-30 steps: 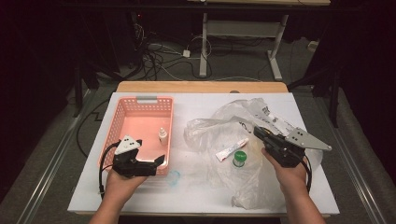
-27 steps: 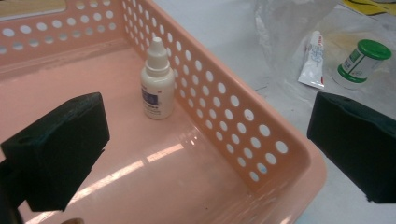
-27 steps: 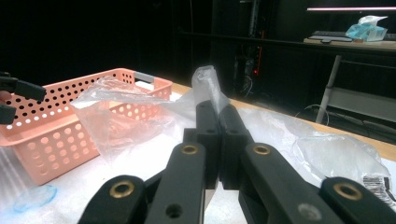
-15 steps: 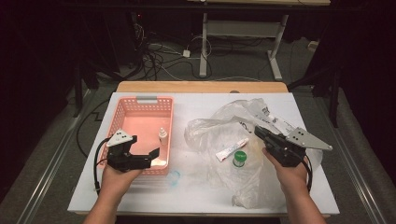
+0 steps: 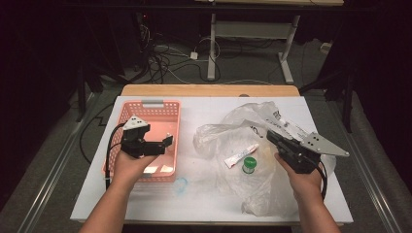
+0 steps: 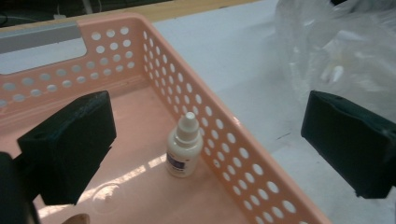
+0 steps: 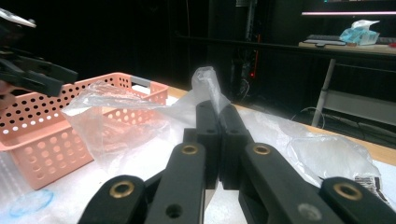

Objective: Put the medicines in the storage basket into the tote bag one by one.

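My left gripper (image 5: 165, 144) hovers open over the pink basket (image 5: 145, 108), its jaws pointing right with nothing between them. In the left gripper view its two black pads (image 6: 70, 144) stand wide apart, and a small white dropper bottle (image 6: 185, 147) stands upright in the basket (image 6: 233, 140) against its perforated wall. My right gripper (image 5: 270, 135) is shut on a fold of the clear plastic bag (image 5: 243, 127). In the right gripper view the film (image 7: 205, 86) rises from the closed jaw tips of that gripper (image 7: 218, 112). A white tube (image 5: 239, 156) and a green-capped item (image 5: 249, 164) lie in the bag.
The white tabletop (image 5: 209, 109) has a wooden strip along its far edge. A bluish clear ring (image 5: 180, 185) lies in front of the basket. Cables and desk legs (image 5: 212, 43) stand on the dark floor beyond.
My left gripper has lifted and moved away from the basket's near edge to over its middle. The right gripper and the bag have stayed put.
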Available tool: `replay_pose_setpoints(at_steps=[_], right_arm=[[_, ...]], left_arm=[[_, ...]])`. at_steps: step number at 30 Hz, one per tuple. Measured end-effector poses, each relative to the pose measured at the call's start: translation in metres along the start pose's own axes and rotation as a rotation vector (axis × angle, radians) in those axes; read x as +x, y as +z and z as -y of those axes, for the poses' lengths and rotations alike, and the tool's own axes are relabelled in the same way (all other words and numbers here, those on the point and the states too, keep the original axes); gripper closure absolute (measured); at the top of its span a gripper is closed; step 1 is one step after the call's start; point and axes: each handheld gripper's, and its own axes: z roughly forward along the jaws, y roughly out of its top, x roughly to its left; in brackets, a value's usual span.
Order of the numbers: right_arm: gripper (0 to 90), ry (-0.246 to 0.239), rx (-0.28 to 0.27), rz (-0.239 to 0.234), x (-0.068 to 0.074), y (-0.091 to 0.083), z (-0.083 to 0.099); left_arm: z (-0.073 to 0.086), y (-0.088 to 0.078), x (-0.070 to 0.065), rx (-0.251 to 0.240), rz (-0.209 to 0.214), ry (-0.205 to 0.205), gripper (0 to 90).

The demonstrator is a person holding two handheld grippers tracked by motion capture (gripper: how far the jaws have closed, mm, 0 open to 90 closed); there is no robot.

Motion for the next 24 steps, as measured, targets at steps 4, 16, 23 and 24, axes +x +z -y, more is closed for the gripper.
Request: replay_pose_setpoints(at_steps=[4,16,23,24], right_arm=[[90.0,0.002,-0.002,0.002,-0.001,-0.001,0.0],[90.0,0.008,-0.005,0.006,-0.002,-0.002,-0.001],[90.0,0.003,0.003,0.001,-0.001,0.0,0.001],[90.0,0.001,0.002,0.0,-0.001,0.0,0.001]], left_arm=[[-0.005,0.01,0.007,0.04,-0.013,-0.002,8.0],[-0.007,0.038,0.017,0.193,-0.016,-0.016,27.5],[-0.011,0.052,0.014,0.274,-0.036,0.019,37.1],[-0.012,0.054,0.015,0.283,-0.025,0.012,39.1]])
